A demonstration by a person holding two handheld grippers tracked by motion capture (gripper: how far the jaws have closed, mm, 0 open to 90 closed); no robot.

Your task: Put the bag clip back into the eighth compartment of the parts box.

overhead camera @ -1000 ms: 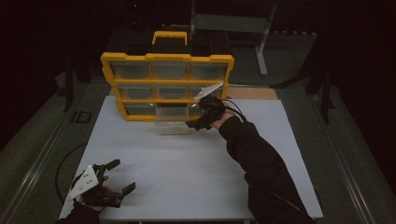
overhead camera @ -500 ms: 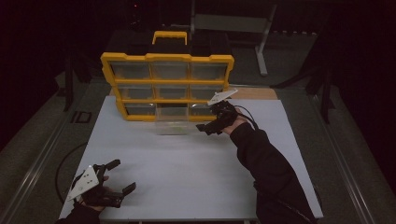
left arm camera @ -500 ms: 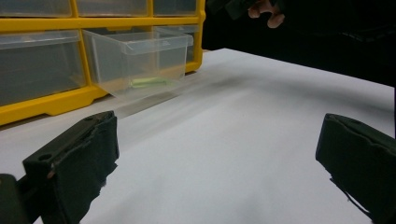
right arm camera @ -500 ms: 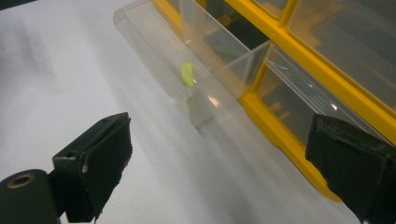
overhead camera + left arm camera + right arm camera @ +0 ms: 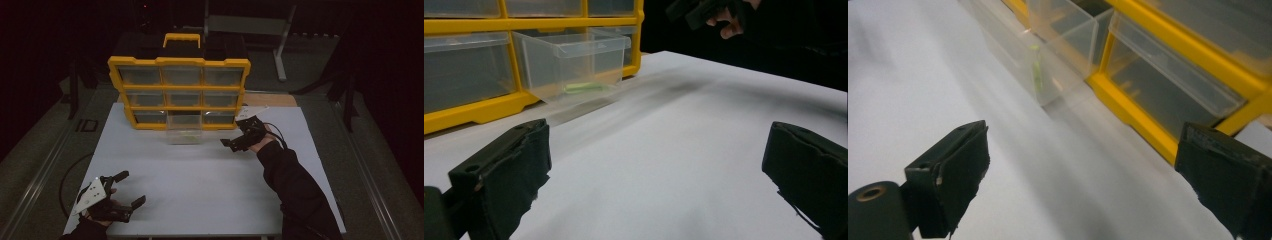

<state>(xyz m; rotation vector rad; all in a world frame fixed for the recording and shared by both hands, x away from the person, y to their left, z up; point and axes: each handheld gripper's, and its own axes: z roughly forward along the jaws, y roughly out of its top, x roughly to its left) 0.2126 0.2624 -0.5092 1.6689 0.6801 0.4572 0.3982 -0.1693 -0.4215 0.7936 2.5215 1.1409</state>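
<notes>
A yellow organizer (image 5: pixel 180 89) with clear drawers stands upright at the back of the white table (image 5: pixel 210 200). Its bottom middle drawer (image 5: pixel 184 134) is pulled out onto the table, with a small green item (image 5: pixel 583 88) lying inside. My right gripper (image 5: pixel 232 138) hovers just right of that drawer, open and holding nothing. In the right gripper view the drawer (image 5: pixel 1048 45) and the green item (image 5: pixel 1036 75) lie ahead, beyond the wide-apart jaws. My left gripper (image 5: pixel 131 188) rests open at the near left corner, far from the drawer (image 5: pixel 574 65).
The organizer (image 5: pixel 1148 115) has a yellow carry handle (image 5: pixel 181 39) on top. A metal stand (image 5: pixel 280 45) is on the floor behind the table. A black cable (image 5: pixel 67 175) trails off the table's left edge. The person's dark sleeve (image 5: pixel 295 190) crosses the right half.
My right gripper has drawn back from the pulled-out drawer, moving right and toward the person. The left gripper has stayed put.
</notes>
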